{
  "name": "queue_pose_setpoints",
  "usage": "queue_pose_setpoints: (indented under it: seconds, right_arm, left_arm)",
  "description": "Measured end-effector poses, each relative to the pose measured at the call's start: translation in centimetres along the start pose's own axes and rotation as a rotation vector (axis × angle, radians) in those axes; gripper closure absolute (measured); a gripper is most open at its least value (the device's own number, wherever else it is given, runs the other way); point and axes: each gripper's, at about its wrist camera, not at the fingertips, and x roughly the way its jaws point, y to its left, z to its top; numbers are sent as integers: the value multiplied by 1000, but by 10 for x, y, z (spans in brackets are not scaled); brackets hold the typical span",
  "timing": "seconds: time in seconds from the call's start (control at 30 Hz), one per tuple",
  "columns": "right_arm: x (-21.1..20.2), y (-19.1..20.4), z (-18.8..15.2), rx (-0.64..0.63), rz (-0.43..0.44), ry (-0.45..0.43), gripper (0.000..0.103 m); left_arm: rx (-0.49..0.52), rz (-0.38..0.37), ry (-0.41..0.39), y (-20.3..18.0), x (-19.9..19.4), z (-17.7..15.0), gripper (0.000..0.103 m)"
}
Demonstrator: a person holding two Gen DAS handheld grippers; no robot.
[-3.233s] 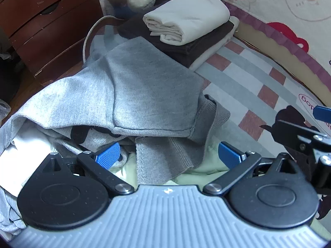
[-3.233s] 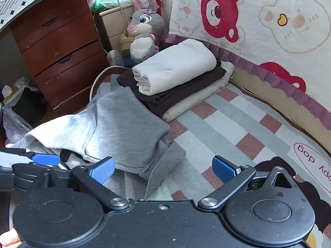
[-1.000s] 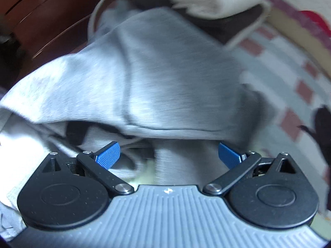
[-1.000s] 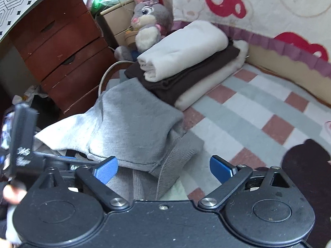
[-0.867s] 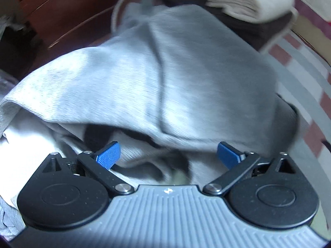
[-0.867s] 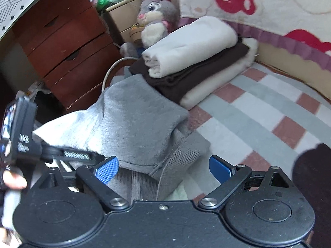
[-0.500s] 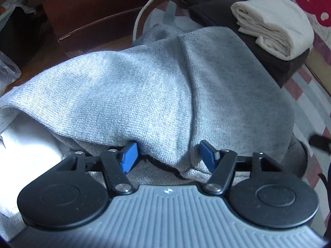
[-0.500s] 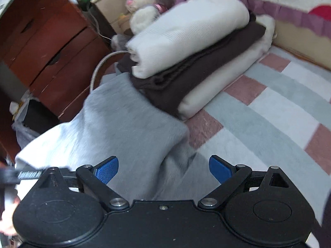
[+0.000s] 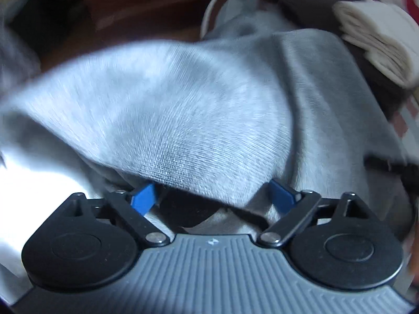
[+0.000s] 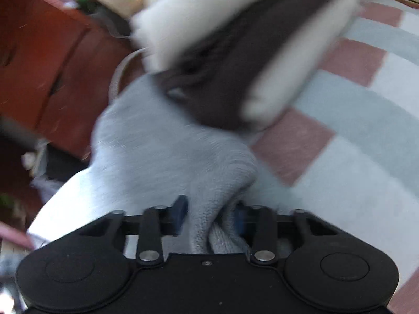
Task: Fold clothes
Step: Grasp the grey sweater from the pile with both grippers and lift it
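— Looking along the right gripper (image 10: 210,216), we see its jaws have just been closing and now pinch a bunched fold of the soft grey knitted sweater (image 10: 167,157) between the blue pads. Where does the garment lie?

— It sprawls across the bed cover of pale grey, white and dusty-red checks (image 10: 353,120), its far edge running up against the stack of folded clothes (image 10: 235,60): a cream roll on top, a dark brown layer under it, a cream layer at the bottom. That stack is blurred in the right wrist view.

— And our left gripper (image 9: 213,196)?

— Its jaws have just been opening and stand wide apart. The sweater's (image 9: 183,110) hem hangs over the gap and reaches both blue pads, but we see no squeeze on it. White cloth (image 9: 34,196) shows underneath, at the left.

— What crowds us?

— The red-brown wooden chest of drawers (image 10: 52,65) stands close behind the sweater, and a pale cord (image 9: 220,2) loops beside the garment's far edge. The cream folded piece (image 9: 379,41) sits just beyond, at the right.
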Motion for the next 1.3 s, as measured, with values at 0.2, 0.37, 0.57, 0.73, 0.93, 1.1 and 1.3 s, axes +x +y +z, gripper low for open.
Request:
queue_pose_setpoints:
  seconds: [0.2,0.37,0.57,0.73,0.93,1.1,1.3]
  right_arm:
    - [-61,50,-31,-89,212,-95,86]
    - [-122,83,-53,-174,224,-208,87]
    - [-196,83,-53,-176,98,-366,88]
    - [-268,81,-55,-149,66,-495,89]
    - [-361,94,-78,-113,-16,-641,89]
    - [-429,131,-122,-159,-240,-751,89]
    - [-482,134,-159,-98,-438,-789,89]
  left_arm:
    - [22,-58,-151,0,-11,0,54]
    - [132,-110,-246,-13,-38,-12,76]
    - [208,-252,-322,-34,-80,-20,76]
    - [291,-421,-374,-57,-119,-24,78]
    - [392,-641,-397,-92,-166,-40,80]
    - [491,-783,-418,-129,-200,-62,84]
    - [632,-941,-541,-175,-251,-90,103]
